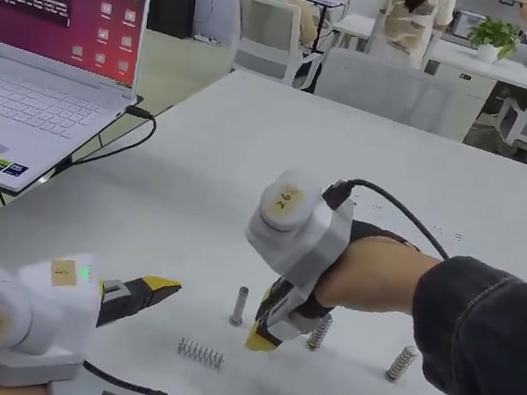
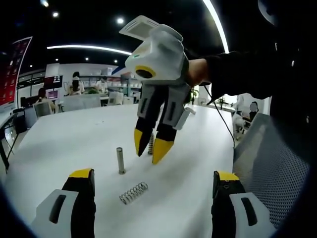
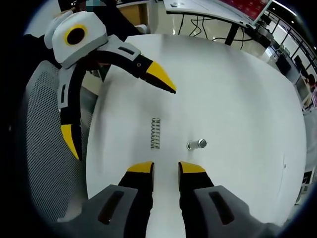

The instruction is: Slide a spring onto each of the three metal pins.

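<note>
White table (image 1: 248, 159) fills the middle of the head view, with office chairs along the top edge. The right gripper (image 3: 166, 167) has its yellow-tipped jaws narrow, with a small gap and nothing in it. In its own view the tips sit at bottom centre, the pin (image 3: 195, 144) just above and right of them and the loose spring (image 3: 155, 133) just above and left, lying flat and apart from the pin. In the head view the tips point down at the table at bottom centre, between the upright bare pin on their left and a standing spring (image 1: 319, 332) on their right. A second standing spring (image 1: 401, 362) is farther right; whether pins are inside these two cannot be told. A hand (image 1: 368, 278) in a dark sleeve (image 1: 483, 340) holds this gripper. The left gripper (image 2: 154, 174) has its jaws wide and empty, the loose spring lying between them in its view. A laptop (image 1: 42, 73) sits at upper left.
</note>
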